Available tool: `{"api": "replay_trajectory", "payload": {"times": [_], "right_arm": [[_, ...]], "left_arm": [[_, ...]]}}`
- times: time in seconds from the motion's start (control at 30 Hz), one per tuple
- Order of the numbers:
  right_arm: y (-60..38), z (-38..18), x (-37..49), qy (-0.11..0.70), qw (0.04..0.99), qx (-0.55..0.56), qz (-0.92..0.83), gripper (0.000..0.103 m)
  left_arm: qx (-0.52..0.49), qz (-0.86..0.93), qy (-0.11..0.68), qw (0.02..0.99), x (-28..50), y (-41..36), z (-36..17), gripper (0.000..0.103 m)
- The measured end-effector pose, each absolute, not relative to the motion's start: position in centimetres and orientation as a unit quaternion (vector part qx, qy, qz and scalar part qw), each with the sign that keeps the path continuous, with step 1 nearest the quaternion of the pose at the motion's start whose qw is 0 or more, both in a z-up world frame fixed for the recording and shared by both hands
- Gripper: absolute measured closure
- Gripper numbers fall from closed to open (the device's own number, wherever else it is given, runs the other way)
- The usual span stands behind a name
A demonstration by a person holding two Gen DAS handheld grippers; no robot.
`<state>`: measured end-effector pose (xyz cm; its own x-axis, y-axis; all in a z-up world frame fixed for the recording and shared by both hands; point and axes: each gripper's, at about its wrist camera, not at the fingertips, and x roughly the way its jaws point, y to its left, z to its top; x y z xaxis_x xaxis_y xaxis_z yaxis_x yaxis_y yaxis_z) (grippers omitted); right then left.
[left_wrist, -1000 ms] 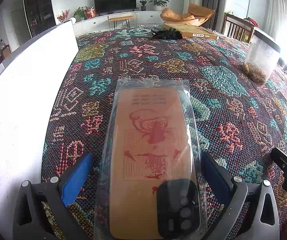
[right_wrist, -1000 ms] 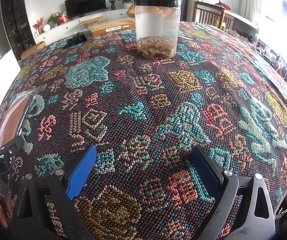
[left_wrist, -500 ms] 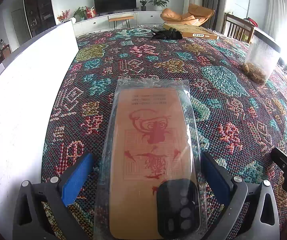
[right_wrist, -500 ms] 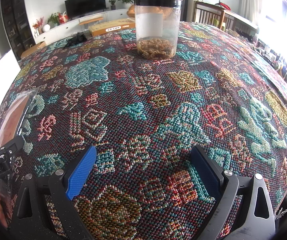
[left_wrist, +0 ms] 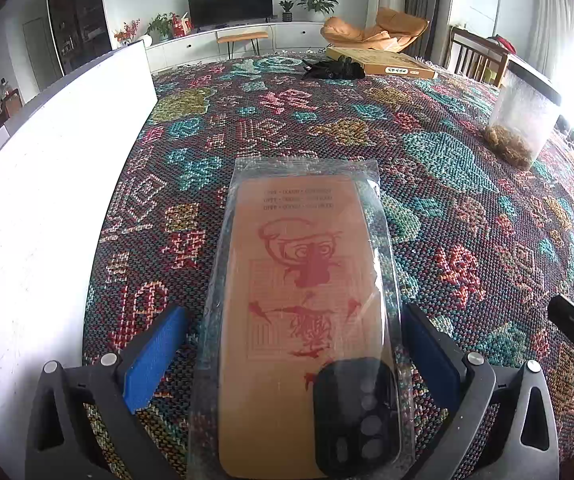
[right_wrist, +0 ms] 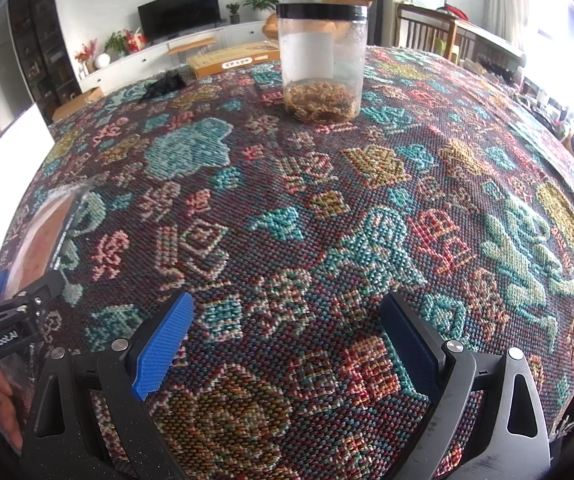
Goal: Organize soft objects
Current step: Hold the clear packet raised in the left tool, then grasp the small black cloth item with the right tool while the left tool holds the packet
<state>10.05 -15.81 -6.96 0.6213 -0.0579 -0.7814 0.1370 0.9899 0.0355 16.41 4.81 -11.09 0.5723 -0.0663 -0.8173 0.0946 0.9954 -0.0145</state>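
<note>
An orange soft phone case with a red drawing and a black camera block, sealed in a clear plastic bag (left_wrist: 299, 280), lies flat on the patterned tablecloth (left_wrist: 467, 208). My left gripper (left_wrist: 295, 312) is open, with one blue pad on each side of the bag and apart from it. The bag's far corner also shows at the left edge of the right wrist view as the phone case (right_wrist: 43, 236). My right gripper (right_wrist: 287, 300) stands open over bare cloth, with nothing between its fingers.
A white board (left_wrist: 27, 200) stands along the table's left side. A clear jar (right_wrist: 321, 64) with a black lid and dried bits sits at the far right. A black bundle (left_wrist: 333, 68) and a flat cardboard box (left_wrist: 383, 65) lie at the far edge.
</note>
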Motion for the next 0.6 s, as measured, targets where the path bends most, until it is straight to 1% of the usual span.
{"api": "replay_trajectory", "payload": {"times": [0.13,0.27,0.4,0.47,0.6], "right_arm": [[-13.7,-5.3,13.5,0.4,0.916,0.004,-0.013,0.008],[-11.8,-4.4,20.6,0.38,0.923,-0.008,0.056,0.008],[-10.4,-4.7,29.9,0.408,0.904,0.014,0.13,0.009],[-10.2,-5.0,34.4,0.43,0.892,0.03,0.138,0.009],[-9.4,-5.5,41.1,0.444,0.882,0.058,0.148,0.009]], "left_arm": [[0.016,-0.045,0.46,0.887,16.4,4.8,-11.1,0.0],[0.015,-0.045,0.46,0.887,16.4,4.8,-11.1,0.0],[0.014,-0.046,0.46,0.887,16.4,4.8,-11.1,0.0],[0.013,-0.046,0.46,0.887,16.4,4.9,-11.1,0.0],[0.013,-0.046,0.46,0.886,16.5,4.9,-11.1,0.0]]}}
